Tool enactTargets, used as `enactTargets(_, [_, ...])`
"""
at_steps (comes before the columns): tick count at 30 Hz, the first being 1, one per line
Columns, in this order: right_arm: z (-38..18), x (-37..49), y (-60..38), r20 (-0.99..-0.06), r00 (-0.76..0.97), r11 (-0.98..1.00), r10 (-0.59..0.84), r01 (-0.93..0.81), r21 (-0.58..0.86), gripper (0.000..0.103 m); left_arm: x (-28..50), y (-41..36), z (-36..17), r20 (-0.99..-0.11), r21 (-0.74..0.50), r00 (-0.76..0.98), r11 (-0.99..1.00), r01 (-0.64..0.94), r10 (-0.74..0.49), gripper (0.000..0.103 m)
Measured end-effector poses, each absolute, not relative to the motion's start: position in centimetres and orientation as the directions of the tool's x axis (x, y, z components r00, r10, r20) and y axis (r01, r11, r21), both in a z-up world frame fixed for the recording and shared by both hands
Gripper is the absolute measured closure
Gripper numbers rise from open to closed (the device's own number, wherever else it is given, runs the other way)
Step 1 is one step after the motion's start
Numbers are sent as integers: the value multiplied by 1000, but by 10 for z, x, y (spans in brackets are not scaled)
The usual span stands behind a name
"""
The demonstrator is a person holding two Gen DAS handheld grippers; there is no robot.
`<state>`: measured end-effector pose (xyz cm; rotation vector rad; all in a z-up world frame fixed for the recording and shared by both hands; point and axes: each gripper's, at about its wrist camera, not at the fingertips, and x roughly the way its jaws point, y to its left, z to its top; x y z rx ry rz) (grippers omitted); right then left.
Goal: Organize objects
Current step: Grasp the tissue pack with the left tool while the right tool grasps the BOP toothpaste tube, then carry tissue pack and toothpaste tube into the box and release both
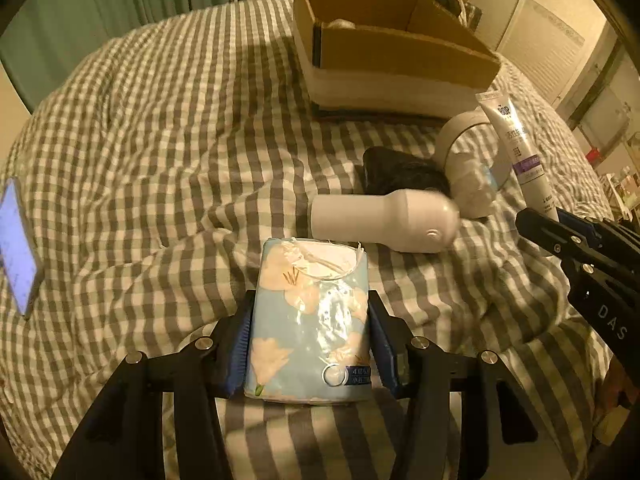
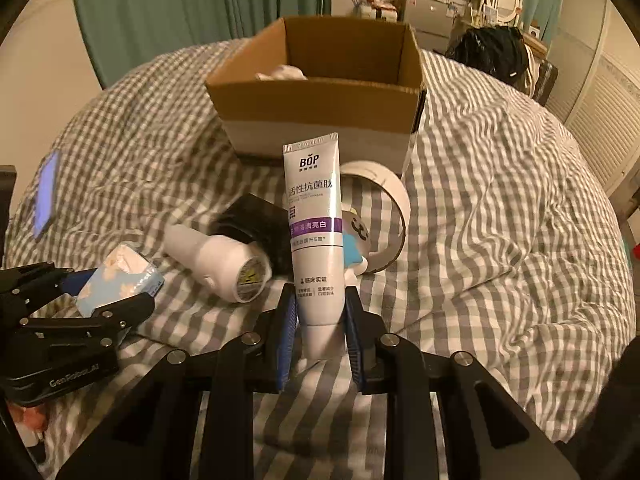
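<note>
My left gripper is shut on a blue floral tissue pack, held over the checked bed cover; the pack also shows in the right wrist view. My right gripper is shut on a white toothpaste tube, held upright; the tube also shows in the left wrist view. An open cardboard box stands on the bed behind, with a pale item inside. A white bottle-shaped device lies between the grippers and the box.
A black bundle, a round white object and a small blue figure lie in front of the box. A lit phone lies at the left. Curtains and furniture stand beyond the bed.
</note>
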<state>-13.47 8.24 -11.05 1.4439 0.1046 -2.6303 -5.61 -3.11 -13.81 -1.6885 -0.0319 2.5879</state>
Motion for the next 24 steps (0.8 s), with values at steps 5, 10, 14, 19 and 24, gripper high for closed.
enactTargets(5, [-93, -117, 81, -820, -563, -988, -99, 151, 15, 81, -46, -35, -119, -894, -48, -444, -998, -36, 59, 50])
enactTargets(10, [-70, -98, 81, -791, -603, -989, -104, 150, 16, 81, -36, -30, -96, -871, -48, -487, -998, -49, 66, 50])
enactTargets(14, [-54, -84, 79, -764, -636, -989, -108, 149, 16, 81, -31, -23, -79, -852, -46, -519, -997, -65, 73, 50])
enactTargets(19, [-32, -76, 78, -733, -671, -989, -113, 145, 21, 81, -31, -18, -53, -817, -32, -572, -996, -87, 77, 50])
enactTargets(24, [-5, -75, 76, -698, -707, -989, -112, 145, 12, 81, -43, -17, -27, -782, -39, -616, -994, -98, 91, 50])
